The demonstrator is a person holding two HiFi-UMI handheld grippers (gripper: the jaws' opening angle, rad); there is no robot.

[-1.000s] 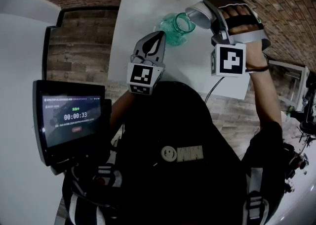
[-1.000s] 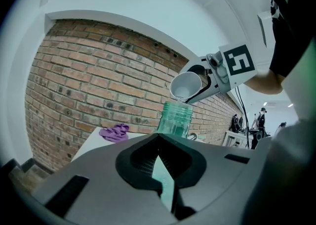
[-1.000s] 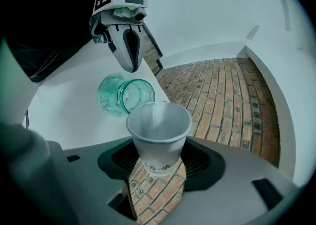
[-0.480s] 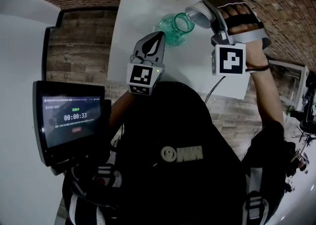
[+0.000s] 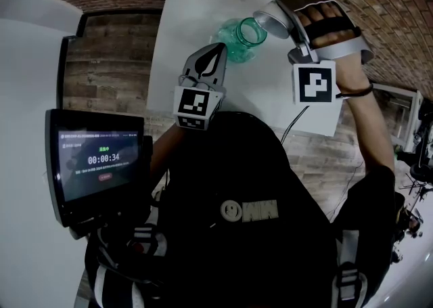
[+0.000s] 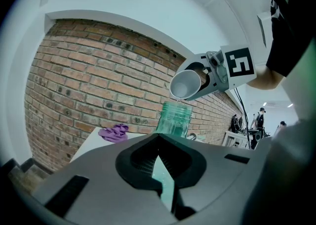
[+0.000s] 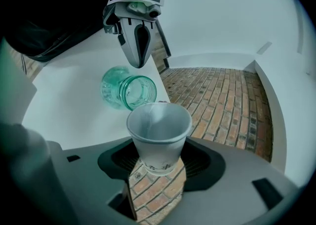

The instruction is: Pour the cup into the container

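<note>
Right hand-held gripper is pinching the cup, tipping it just above the green container's mouth on the worktop. Left hand-held gripper is hovering beside the container, jaws pressed together, empty.

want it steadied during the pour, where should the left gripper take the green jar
Probably the body of the green jar, below its threaded neck, approached level from the side facing the left gripper. It stands upright and the cup is tipped over its mouth, so the top is blocked.
</note>
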